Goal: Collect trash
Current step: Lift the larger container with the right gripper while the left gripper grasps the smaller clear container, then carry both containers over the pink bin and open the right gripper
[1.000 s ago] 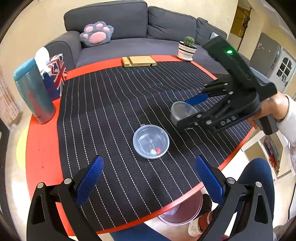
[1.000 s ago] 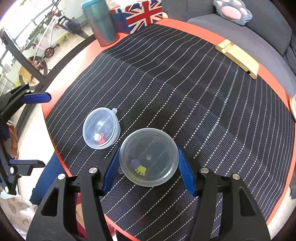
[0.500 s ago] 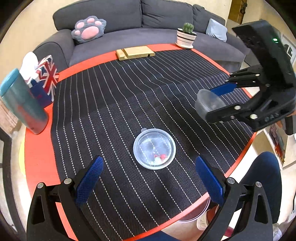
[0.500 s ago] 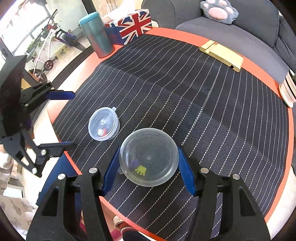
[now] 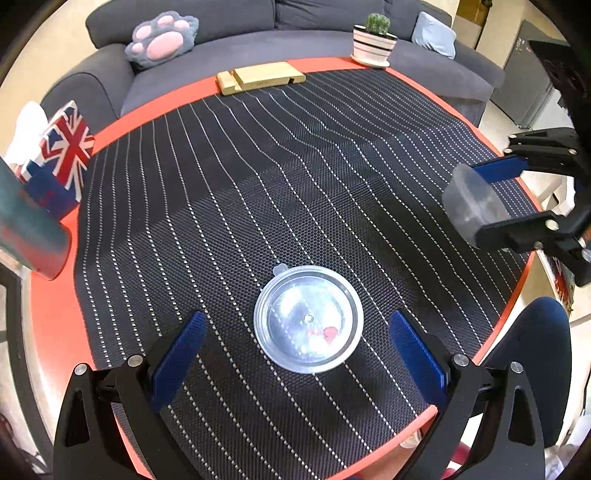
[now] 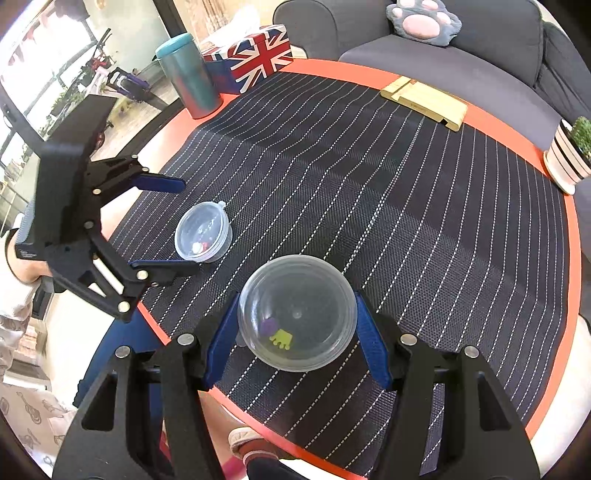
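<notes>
A clear lidded plastic cup [image 5: 308, 319] with small red and white bits inside sits on the striped mat near the table's front edge. My left gripper [image 5: 295, 350] is open, its blue pads on either side of this cup, just short of it. The cup also shows in the right wrist view [image 6: 203, 232], with the left gripper [image 6: 173, 225] beside it. My right gripper [image 6: 297, 330] is shut on a second clear cup [image 6: 297, 312] holding purple and yellow bits, lifted above the table. It shows at the right of the left wrist view [image 5: 471, 206].
A round red table [image 5: 48, 314] carries a black striped mat [image 5: 295, 166]. A teal tumbler [image 6: 188, 75], a Union Jack tissue box [image 6: 255, 55], a wooden block [image 5: 260, 77] and a potted cactus [image 5: 373, 40] stand along its rim. A grey sofa [image 5: 258, 22] is behind.
My right gripper has lifted its cup up and back toward the table's edge. My left gripper has moved forward and closer to the lidded cup on the mat.
</notes>
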A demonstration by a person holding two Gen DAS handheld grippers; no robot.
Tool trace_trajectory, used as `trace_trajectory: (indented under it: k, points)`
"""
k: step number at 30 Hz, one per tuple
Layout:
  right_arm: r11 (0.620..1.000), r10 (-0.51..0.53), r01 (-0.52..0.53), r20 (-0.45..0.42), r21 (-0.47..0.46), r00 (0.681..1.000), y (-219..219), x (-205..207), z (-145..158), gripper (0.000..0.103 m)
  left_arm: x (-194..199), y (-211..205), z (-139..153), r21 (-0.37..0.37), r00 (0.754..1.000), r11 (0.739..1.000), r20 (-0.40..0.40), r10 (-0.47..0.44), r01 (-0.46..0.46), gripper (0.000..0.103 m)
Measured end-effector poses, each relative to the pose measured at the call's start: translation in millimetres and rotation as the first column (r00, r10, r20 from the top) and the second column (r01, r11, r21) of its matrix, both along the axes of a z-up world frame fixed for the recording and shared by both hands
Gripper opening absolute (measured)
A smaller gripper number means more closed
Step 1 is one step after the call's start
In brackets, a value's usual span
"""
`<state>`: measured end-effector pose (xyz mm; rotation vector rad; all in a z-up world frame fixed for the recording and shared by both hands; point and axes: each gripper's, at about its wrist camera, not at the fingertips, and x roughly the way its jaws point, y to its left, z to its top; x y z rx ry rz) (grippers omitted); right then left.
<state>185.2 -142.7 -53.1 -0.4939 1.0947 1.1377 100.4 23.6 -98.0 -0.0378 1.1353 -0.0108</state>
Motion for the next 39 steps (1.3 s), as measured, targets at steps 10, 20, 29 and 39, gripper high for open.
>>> trace_trajectory:
  k: [10,20,29,39]
  points:
    - [1.0,0.0,0.0,-0.003,0.005,1.0,-2.3,0.1,-1.6,0.06,1.7,0.2,-9.6,-0.022,1.0,1.0,-0.02,0.006,-0.007,0.064]
    - [1.0,-0.007,0.007,0.005,0.022,1.0,-5.1,-4.6,1.1,0.06,-2.3,-0.5,-2.4,-0.025,1.0,1.0,0.018,0.014,-0.013,0.06]
    - [0.998,-0.032,0.03,0.028,0.054,0.999,-21.7,-17.3,10.7,0.06,-21.9,-12.2,23.1,-0.011,0.997,1.0,0.08,-0.004,0.005,0.06]
    - [0.994,-0.051,0.044,0.065,0.104,0.997,-51.1,-49.0,29.0,0.06,-49.7,-33.1,57.5,-0.011,0.985,0.999,0.167,-0.037,0.039,0.06]
